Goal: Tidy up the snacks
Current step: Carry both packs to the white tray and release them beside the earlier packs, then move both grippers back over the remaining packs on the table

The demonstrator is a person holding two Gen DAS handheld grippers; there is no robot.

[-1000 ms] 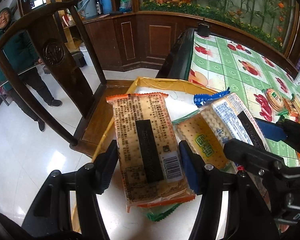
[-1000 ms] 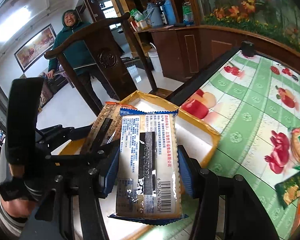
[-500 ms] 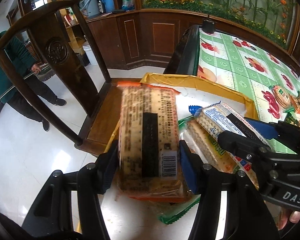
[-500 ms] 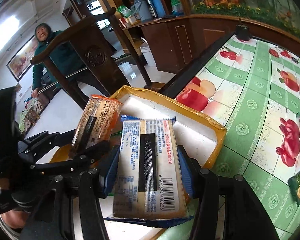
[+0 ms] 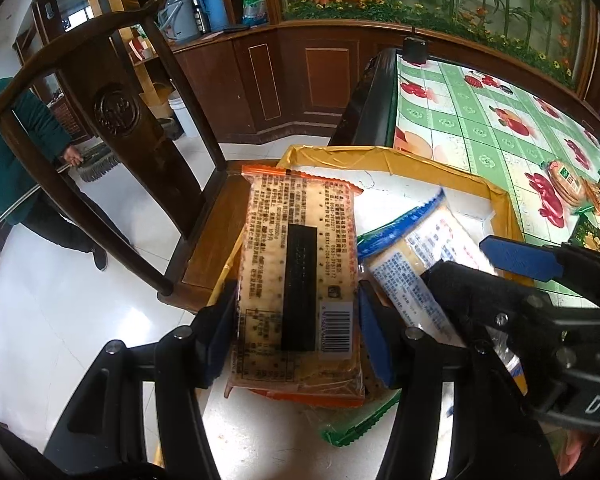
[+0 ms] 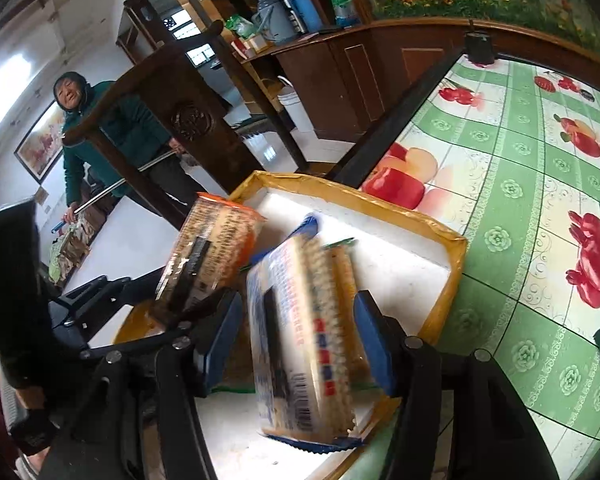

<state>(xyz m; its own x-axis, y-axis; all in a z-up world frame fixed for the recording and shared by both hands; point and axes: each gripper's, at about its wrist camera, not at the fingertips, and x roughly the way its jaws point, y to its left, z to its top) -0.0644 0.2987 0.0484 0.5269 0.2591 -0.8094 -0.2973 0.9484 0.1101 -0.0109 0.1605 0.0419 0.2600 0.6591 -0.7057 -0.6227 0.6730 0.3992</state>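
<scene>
A: Lowering both packets into the box looks like the step in hand. Best done level, one at a time, so neither lands on edge or knocks the other.

B: Nearest first. Left gripper (image 5: 296, 320)?

A: Jaws clamped on the orange cracker packet (image 5: 298, 276), pads pressing its long sides, packet lying flat over the white floor of the box (image 5: 388, 162).

B: And the right gripper (image 6: 300, 344)?

A: Jaws apart, about a packet's width. The blue cracker packet (image 6: 300, 336) sits between them, tilted and blurred; I judge it loose or slipping. Whether the pads touch it, I cannot tell.

B: Under them?

A: A green wrapper (image 5: 356, 420) pokes out on the box floor.

B: Further off?

A: Box sits at the edge of the fruit-print tablecloth (image 6: 520, 184). More snacks (image 5: 568, 182) lie on the cloth, well apart. Beyond that, a wooden chair (image 5: 116, 108).
</scene>
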